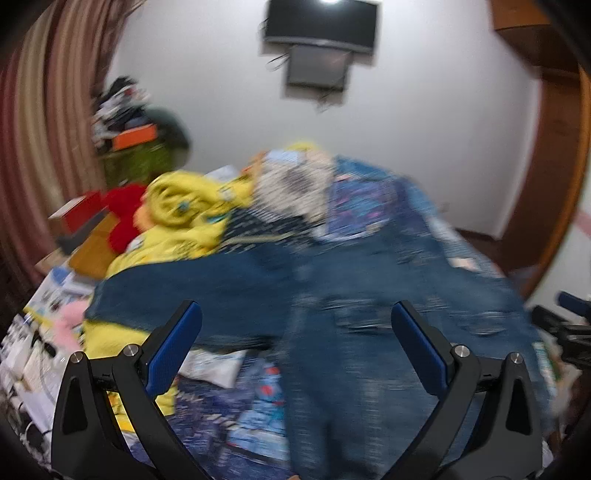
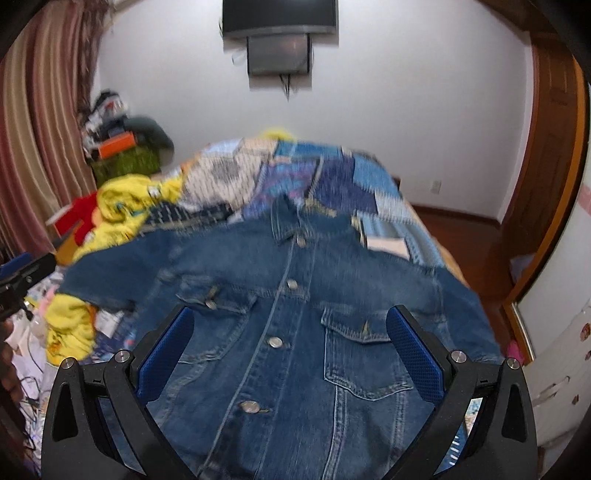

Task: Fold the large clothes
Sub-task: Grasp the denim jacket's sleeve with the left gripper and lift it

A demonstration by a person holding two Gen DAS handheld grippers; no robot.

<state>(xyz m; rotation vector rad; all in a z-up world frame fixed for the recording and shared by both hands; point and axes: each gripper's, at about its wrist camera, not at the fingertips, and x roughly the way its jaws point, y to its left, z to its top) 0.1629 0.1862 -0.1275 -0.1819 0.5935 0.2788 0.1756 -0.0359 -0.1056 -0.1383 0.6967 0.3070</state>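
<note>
Far left: striped curtain [image 2: 33,122]; beside it a pile of clutter topped by an orange box [image 2: 117,144], against the white wall

Left part of bed: yellow garment [image 2: 122,206] bunched up, a red item [image 2: 79,216] just beside it toward the curtain

Left hand-held gripper [image 1: 295,328]: fingers spread wide, nothing between them, hovering over the denim. Left-wrist view is motion-blurred, detail on the cloth poor. This same gripper shows at the left edge of the right-wrist view

Centre: denim jacket [image 2: 295,314] lies spread flat on the bed, front side up, collar pointing to the far wall, buttons closed down the placket, 2 chest pockets visible. Its left sleeve reaches out toward the yellow garment. In the left-wrist view the jacket [image 1: 332,295] fills the middle of the frame

Under it: patchwork bedspread [image 2: 332,177] in blues and white

Right hand-held gripper [image 2: 290,336]: fingers wide apart, empty, above the jacket's lower front; whether it touches the cloth I cannot tell

On the wall above: dark screen [image 2: 279,16]

Far right: wooden door frame [image 2: 554,147]
</note>
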